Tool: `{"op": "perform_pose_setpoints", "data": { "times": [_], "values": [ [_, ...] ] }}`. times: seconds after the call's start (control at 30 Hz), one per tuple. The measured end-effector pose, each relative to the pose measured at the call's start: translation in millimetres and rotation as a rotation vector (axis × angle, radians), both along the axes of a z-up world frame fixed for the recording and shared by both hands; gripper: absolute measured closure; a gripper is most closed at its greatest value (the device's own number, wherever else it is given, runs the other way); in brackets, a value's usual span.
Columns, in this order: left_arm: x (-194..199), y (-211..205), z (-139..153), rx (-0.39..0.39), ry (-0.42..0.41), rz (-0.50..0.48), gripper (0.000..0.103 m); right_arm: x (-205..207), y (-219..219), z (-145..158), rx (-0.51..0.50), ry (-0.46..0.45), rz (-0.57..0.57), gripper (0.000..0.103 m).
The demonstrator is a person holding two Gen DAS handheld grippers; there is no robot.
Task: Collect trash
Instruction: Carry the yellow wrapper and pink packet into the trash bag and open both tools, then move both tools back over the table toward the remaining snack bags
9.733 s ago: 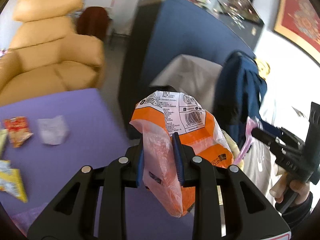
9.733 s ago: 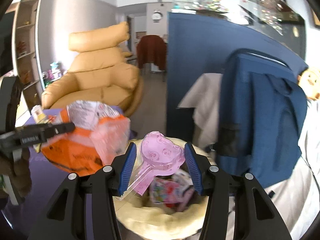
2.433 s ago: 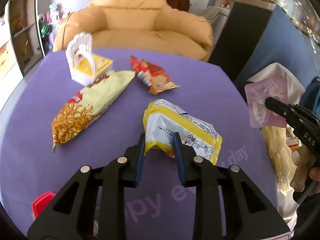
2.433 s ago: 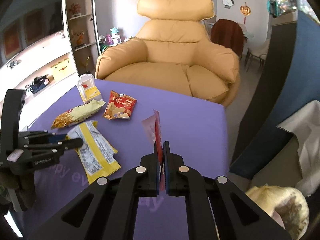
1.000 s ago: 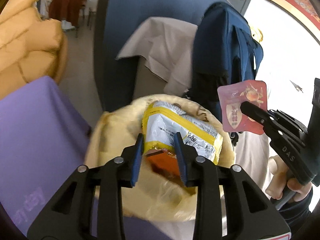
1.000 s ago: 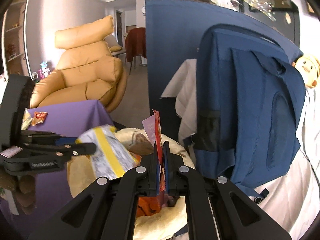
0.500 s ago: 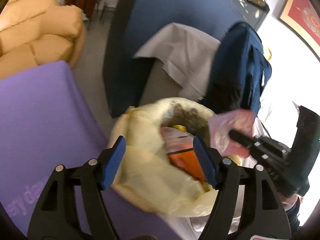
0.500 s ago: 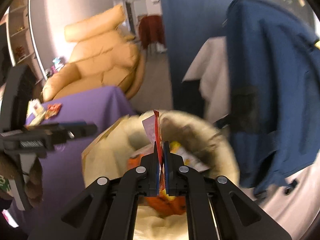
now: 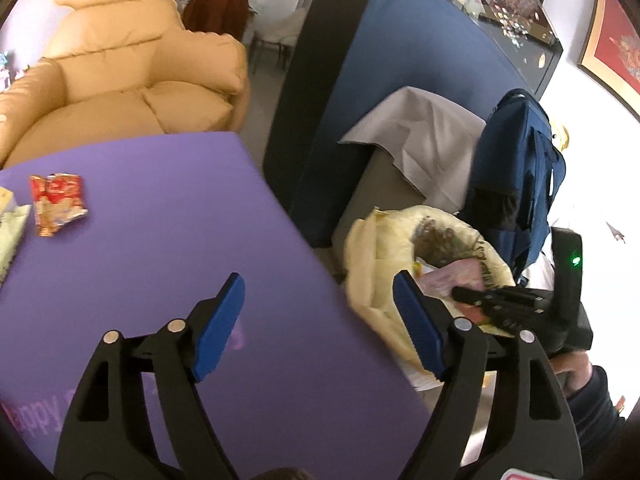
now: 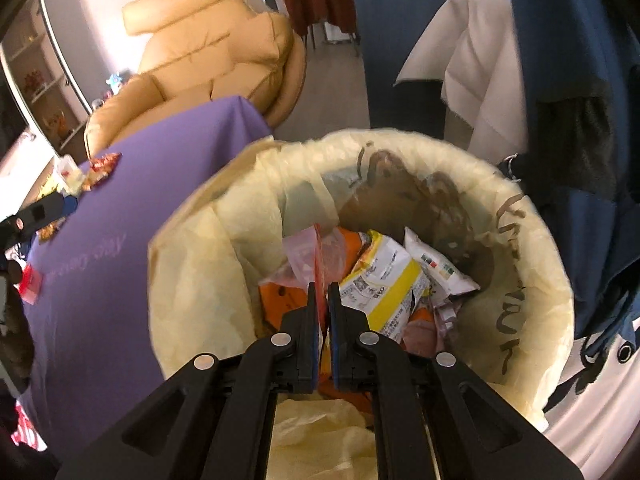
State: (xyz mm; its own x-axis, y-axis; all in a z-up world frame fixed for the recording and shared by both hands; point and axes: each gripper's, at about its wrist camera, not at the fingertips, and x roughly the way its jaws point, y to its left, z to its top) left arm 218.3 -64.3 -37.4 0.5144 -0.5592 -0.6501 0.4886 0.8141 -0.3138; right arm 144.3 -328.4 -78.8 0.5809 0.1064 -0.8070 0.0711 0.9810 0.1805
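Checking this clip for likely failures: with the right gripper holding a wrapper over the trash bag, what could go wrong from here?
1. The pink wrapper, thin and pinched edge-on in the right gripper, may cling to a pad instead of dropping.
2. The trash bag rim sags toward the purple table; a dropped wrapper could slide out.
3. The left gripper, jaws opening and empty, hangs beside the bag and could snag it.

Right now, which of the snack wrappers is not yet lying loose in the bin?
The thin pink-and-red wrapper, pinched upright in the right gripper over the lined bin; the yellow-banded wrapper and orange wrapper already lie inside.

Home living room: leather armchair
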Motion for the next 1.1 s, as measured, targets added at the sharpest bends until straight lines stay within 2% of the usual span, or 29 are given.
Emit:
{"op": "perform_pose_setpoints", "data": {
  "times": [0.1, 0.13, 0.23, 0.4, 0.6, 0.73, 0.77, 0.9, 0.97, 1.1],
  "values": [
    [0.0, 16.0, -1.9, -0.011, 0.003, 0.022, 0.028, -2.8, -0.8, 8.1, -0.016, -0.022, -0.014, 0.094],
    [-0.5, 21.5, -3.0, -0.014, 0.002, 0.03, 0.027, -6.1, -0.4, 10.8, -0.02, -0.029, -0.018, 0.091],
    [-2.9, 32.4, -4.5, 0.0, -0.017, 0.049, 0.025, -12.3, 5.5, 20.9, -0.043, -0.071, -0.005, 0.07],
    [-5.1, 61.0, -5.1, 0.021, -0.045, 0.096, 0.023, -21.2, 21.5, 40.2, -0.092, -0.133, 0.011, 0.061],
    [-2.8, 110.6, -1.0, 0.006, -0.057, 0.197, 0.023, -14.6, 54.5, 59.2, -0.039, -0.193, 0.099, 0.061],
    [-2.4, 145.5, 12.7, 0.022, -0.092, 0.246, 0.022, -0.3, 88.4, 65.0, -0.015, -0.228, 0.168, 0.061],
    [-0.9, 155.8, 17.1, 0.03, -0.095, 0.252, 0.019, 4.5, 99.1, 64.5, -0.02, -0.232, 0.187, 0.061],
    [14.7, 192.9, 27.7, 0.053, -0.049, 0.246, 0.016, 23.1, 136.3, 58.0, -0.002, -0.217, 0.259, 0.061],
    [23.7, 208.3, 28.0, 0.096, -0.034, 0.254, 0.016, 32.8, 154.7, 53.3, 0.007, -0.205, 0.293, 0.061],
    [51.4, 225.9, 15.4, 0.246, -0.009, 0.254, 0.016, 46.3, 182.8, 44.6, 0.019, -0.182, 0.341, 0.061]
  ]
}}
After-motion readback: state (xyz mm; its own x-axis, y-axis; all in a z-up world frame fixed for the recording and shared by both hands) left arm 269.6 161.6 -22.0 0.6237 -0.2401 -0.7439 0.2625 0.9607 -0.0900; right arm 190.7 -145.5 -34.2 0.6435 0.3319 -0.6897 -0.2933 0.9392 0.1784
